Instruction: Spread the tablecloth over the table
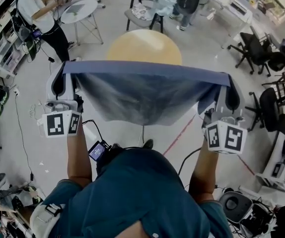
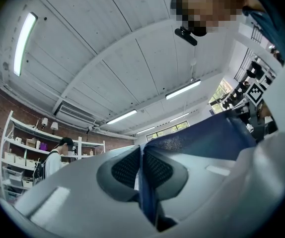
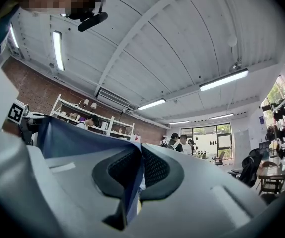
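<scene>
A dark blue tablecloth (image 1: pixel 142 93) hangs stretched between my two grippers in the head view, its top edge taut and its lower edge sagging. My left gripper (image 1: pixel 65 78) is shut on the cloth's left corner and my right gripper (image 1: pixel 228 90) is shut on its right corner. Beyond the cloth stands a round light-wood table (image 1: pixel 143 46), partly hidden by the fabric. In the left gripper view the blue cloth (image 2: pixel 145 192) is pinched between the dark pads (image 2: pixel 125 168). The right gripper view shows the cloth (image 3: pixel 132 182) clamped the same way between its pads (image 3: pixel 155 167).
A grey chair (image 1: pixel 142 14) stands behind the round table, and a small white round table (image 1: pixel 80 10) sits at the back left beside a standing person (image 1: pixel 38 14). Black office chairs (image 1: pixel 256 51) line the right. A red line (image 1: pixel 179 133) marks the floor.
</scene>
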The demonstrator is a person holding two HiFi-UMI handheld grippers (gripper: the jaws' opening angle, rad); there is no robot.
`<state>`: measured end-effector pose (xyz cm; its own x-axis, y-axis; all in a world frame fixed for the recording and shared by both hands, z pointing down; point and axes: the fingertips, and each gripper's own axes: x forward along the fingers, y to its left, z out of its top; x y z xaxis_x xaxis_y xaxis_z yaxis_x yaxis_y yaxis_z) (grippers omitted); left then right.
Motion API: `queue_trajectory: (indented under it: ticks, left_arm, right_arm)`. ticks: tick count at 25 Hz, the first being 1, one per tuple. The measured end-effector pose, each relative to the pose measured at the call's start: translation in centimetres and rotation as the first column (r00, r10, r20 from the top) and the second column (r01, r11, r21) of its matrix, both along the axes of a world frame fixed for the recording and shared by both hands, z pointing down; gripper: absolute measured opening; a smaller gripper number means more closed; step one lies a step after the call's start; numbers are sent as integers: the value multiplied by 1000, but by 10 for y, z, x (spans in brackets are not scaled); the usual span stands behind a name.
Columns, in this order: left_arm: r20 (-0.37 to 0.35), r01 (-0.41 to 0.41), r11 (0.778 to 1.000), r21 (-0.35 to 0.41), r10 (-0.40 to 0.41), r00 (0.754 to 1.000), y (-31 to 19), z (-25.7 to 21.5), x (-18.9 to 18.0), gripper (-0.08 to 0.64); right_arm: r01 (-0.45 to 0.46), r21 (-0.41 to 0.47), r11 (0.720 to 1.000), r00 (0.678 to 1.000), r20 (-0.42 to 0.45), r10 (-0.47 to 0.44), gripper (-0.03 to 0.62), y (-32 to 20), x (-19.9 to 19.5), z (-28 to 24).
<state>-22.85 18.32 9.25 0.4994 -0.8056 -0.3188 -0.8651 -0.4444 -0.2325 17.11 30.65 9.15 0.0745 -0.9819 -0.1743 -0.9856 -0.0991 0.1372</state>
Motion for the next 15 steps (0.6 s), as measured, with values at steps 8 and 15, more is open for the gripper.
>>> queue_trajectory:
  ticks: [8,15]
  left_arm:
    - [22,13,1000,-8,-13,1000,-2,-3,29,0]
    - [24,-19,1000,-15,19,1000,-38,5,33,0]
  right_arm:
    - [17,9,1000,999,28,-18,11,-9,30,1]
    - [-17,-27,999,999,29,18,11,-32,31,15]
